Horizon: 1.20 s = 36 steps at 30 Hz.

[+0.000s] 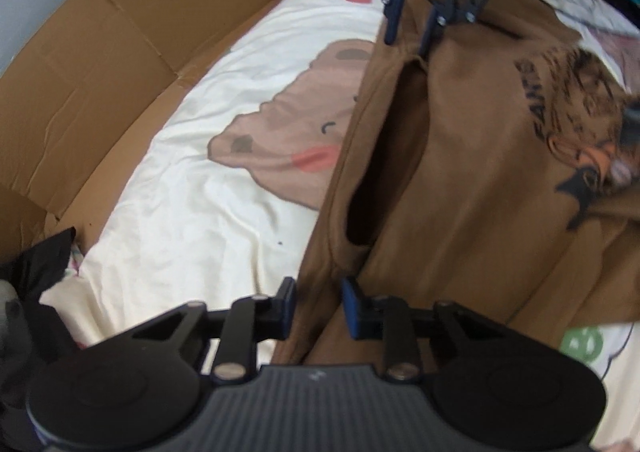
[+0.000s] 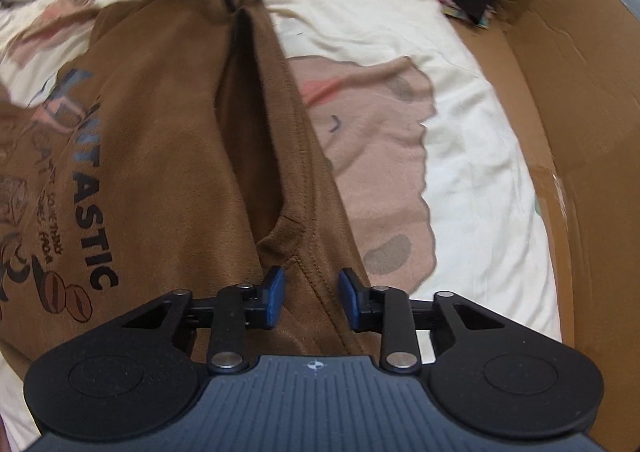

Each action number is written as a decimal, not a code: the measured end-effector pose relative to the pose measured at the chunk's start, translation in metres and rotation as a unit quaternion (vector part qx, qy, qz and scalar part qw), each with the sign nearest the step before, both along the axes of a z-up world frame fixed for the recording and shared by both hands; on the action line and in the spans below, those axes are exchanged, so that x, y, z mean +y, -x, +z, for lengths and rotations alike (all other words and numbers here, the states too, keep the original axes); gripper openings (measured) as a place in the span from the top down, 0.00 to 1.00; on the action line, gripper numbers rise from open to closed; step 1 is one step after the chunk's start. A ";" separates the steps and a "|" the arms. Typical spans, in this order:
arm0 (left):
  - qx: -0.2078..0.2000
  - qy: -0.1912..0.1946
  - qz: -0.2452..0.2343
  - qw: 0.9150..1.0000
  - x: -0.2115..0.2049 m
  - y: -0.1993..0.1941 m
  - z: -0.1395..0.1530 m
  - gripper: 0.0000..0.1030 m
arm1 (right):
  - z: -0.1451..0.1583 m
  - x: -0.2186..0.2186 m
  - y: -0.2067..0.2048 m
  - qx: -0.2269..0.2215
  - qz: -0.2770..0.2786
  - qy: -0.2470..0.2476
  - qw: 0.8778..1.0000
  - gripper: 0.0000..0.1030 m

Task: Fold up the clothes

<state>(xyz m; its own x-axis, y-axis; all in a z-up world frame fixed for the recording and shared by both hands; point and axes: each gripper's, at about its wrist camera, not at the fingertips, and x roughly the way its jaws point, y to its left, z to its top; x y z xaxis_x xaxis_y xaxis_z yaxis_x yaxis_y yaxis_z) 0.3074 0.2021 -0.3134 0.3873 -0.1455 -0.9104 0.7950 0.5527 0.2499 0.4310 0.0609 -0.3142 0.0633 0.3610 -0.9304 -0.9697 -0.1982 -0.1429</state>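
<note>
The left gripper, black with blue-padded fingers, points steeply downward, its jaws partly apart with a fold of cloth between them. The right gripper, of the same build, is angled likewise with cloth between its pads. Whether either set of pads actually presses is hard to tell.

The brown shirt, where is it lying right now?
The brown shirt lies on the cream bedsheet, left of the cardboard in the right wrist view, its neck opening stretched between the two grippers.
</note>
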 end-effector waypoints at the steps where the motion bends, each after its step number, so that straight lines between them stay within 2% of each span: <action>1: 0.000 -0.007 -0.005 1.000 0.000 0.000 -0.002 0.77 | -0.002 0.002 0.001 -0.003 0.006 0.005 1.000 0.67; 10: -0.008 -0.040 -0.031 0.999 -0.010 -0.005 -0.023 0.77 | -0.014 0.012 0.001 -0.010 0.028 0.030 0.999 0.67; 11: -0.002 -0.035 -0.026 0.999 -0.009 -0.008 -0.024 0.77 | -0.014 0.012 0.000 -0.002 0.024 0.031 0.999 0.76; 14: 0.008 -0.036 -0.024 0.999 -0.008 -0.014 -0.031 0.79 | -0.012 0.012 -0.004 0.017 0.007 0.031 0.999 0.91; 20: 0.012 -0.014 0.005 1.000 -0.001 -0.026 -0.034 0.92 | -0.003 0.007 -0.011 0.022 -0.033 0.007 0.999 0.95; 24: -0.007 0.016 0.044 0.999 0.010 -0.027 -0.025 0.94 | 0.010 0.005 -0.019 0.017 -0.066 -0.019 0.998 0.95; 27: -0.022 0.044 0.087 0.995 0.021 -0.033 -0.017 0.95 | 0.020 0.007 -0.033 0.014 -0.103 -0.040 0.994 0.96; 32: -0.032 0.082 0.155 0.984 0.036 -0.049 -0.015 0.96 | 0.016 0.016 -0.051 0.009 -0.166 -0.053 0.985 0.96; 36: -0.020 0.103 0.206 0.973 0.040 -0.064 -0.029 0.96 | 0.000 0.019 -0.065 0.021 -0.239 -0.055 0.969 0.97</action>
<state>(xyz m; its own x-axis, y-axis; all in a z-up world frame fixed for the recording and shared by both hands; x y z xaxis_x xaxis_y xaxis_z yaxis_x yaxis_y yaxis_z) 0.3717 0.2423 -0.3419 0.4855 -0.1485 -0.8615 0.4874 0.8641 0.1257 0.4959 0.0799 -0.3142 0.2117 0.3969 -0.8931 -0.9521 0.2900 -0.0968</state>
